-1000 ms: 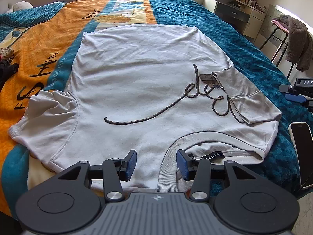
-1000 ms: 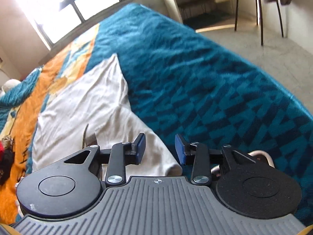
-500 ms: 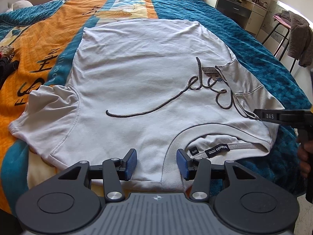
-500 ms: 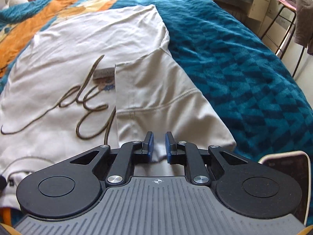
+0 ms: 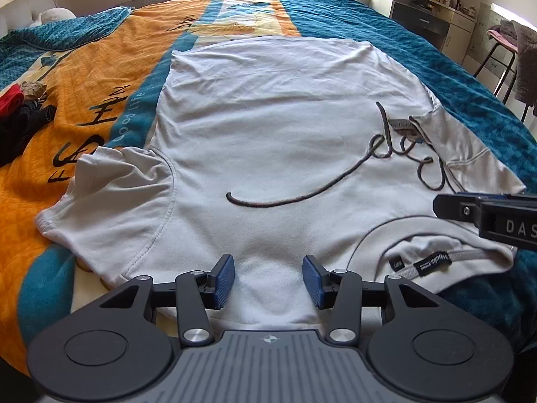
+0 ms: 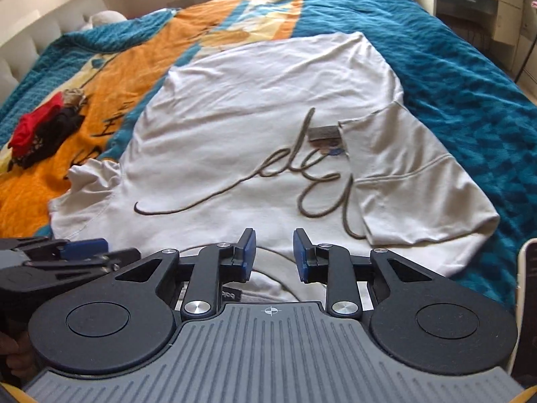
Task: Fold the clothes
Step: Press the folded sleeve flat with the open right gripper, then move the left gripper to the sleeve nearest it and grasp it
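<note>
A white T-shirt (image 5: 268, 127) with dark script lettering lies flat on the bed, collar (image 5: 436, 255) toward me. Its right sleeve (image 6: 412, 181) is folded in over the chest, and its left sleeve (image 5: 117, 194) lies spread out. My left gripper (image 5: 268, 280) hangs open over the near shoulder, left of the collar, with nothing pinched. My right gripper (image 6: 273, 255) is just above the collar; its jaws are opening, with only cloth lying beneath them. The right gripper (image 5: 486, 211) enters the left wrist view from the right. The left gripper (image 6: 67, 252) shows at the left edge of the right wrist view.
The bedspread (image 5: 84, 77) is orange and teal. A heap of red and black clothes (image 6: 43, 134) lies on its left side. A phone (image 6: 528, 268) rests by the bed's right edge. A dresser (image 5: 429, 23) and a chair with clothes (image 5: 513, 43) stand beyond the right side.
The right gripper swung left from the folded sleeve to the collar, its jaws narrowing and then widening again. The left gripper shifted left, away from the collar, and sank a little.
</note>
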Motion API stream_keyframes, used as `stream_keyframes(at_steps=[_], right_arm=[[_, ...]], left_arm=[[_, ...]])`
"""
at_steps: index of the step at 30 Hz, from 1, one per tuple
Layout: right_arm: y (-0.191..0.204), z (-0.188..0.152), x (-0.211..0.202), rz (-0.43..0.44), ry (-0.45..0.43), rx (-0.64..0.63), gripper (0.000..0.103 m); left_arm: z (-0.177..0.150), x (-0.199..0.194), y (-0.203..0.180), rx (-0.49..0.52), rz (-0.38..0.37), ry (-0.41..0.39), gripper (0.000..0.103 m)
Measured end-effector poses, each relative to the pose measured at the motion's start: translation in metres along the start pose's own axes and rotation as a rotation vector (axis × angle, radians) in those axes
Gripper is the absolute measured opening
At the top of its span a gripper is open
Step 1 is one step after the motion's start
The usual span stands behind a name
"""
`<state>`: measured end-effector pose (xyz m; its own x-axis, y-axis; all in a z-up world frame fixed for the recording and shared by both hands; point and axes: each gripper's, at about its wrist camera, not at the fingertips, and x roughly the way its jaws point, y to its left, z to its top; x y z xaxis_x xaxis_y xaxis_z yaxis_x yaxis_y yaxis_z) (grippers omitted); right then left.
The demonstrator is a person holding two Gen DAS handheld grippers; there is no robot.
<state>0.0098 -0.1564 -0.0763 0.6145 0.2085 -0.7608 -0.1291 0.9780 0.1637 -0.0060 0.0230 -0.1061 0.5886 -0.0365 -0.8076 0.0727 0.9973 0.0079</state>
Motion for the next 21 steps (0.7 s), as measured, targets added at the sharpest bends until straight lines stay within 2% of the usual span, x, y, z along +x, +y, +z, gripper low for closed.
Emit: stream_keyframes(at_steps=[4, 6, 12, 14, 17, 19, 21], right_arm=[[0.009, -0.011, 0.015, -0.003, 0.058, -0.055, 0.031], [0.006, -0.020, 0.014, -0.009, 0.078, -0.048, 0.030], [0.000, -0.029, -0.018, 0.002, 0.078, -0.025, 0.031], [0.000, -0.026, -0.029, 0.017, 0.062, -0.014, 0.034], [0.005, -0.016, -0.038, 0.041, 0.012, 0.004, 0.041], [0.009, -0.010, -0.038, 0.060, -0.012, 0.021, 0.052], [0.013, -0.004, -0.036, 0.080, -0.026, 0.040, 0.052]], left_arm=[[-0.010, -0.009, -0.012, 0.089, 0.012, -0.019, 0.044], [-0.012, -0.013, -0.010, 0.087, -0.005, -0.004, 0.044], [-0.016, -0.038, -0.004, 0.128, -0.056, 0.029, 0.044], [-0.014, -0.047, 0.002, 0.112, -0.070, 0.021, 0.044], [-0.006, -0.059, 0.015, 0.025, -0.086, -0.041, 0.045], [-0.001, -0.062, 0.026, -0.038, -0.078, -0.087, 0.049], [0.000, -0.060, 0.040, -0.115, -0.067, -0.103, 0.054]])
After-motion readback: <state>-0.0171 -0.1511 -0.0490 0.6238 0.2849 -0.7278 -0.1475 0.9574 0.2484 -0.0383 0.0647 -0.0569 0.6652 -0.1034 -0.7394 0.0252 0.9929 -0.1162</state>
